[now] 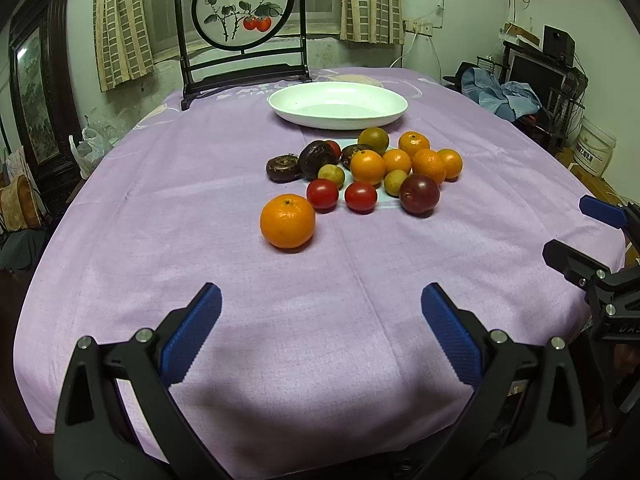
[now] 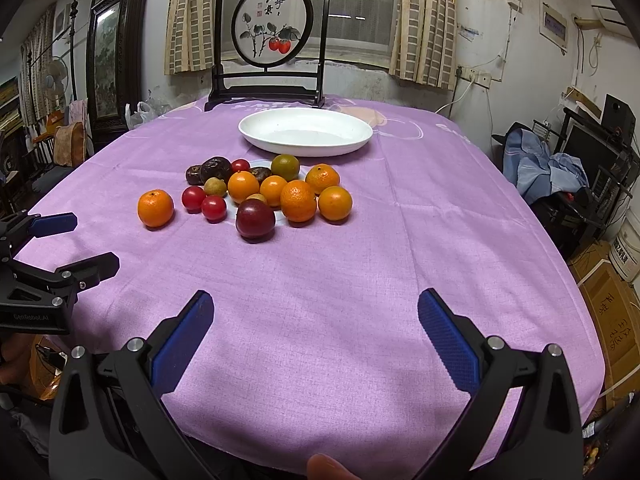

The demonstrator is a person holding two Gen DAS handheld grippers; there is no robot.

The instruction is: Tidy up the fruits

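A pile of fruit lies mid-table: several oranges, red tomatoes [image 1: 322,195], dark passion fruits and a purple plum [image 1: 419,194] [image 2: 255,218]. One orange [image 1: 287,221] [image 2: 155,208] sits apart at the pile's left front. An empty white oval plate [image 1: 338,105] [image 2: 305,131] stands behind the pile. My left gripper [image 1: 320,308] is open and empty over the near cloth. My right gripper [image 2: 314,314] is open and empty too, also near the front edge. Each gripper shows at the side of the other's view: the right gripper [image 1: 576,228], the left gripper [image 2: 86,240].
A purple cloth [image 1: 240,280] covers the table. A dark framed screen with a persimmon painting [image 1: 243,20] [image 2: 273,32] stands at the back edge behind the plate. Furniture, boxes and clothes crowd the room to the right.
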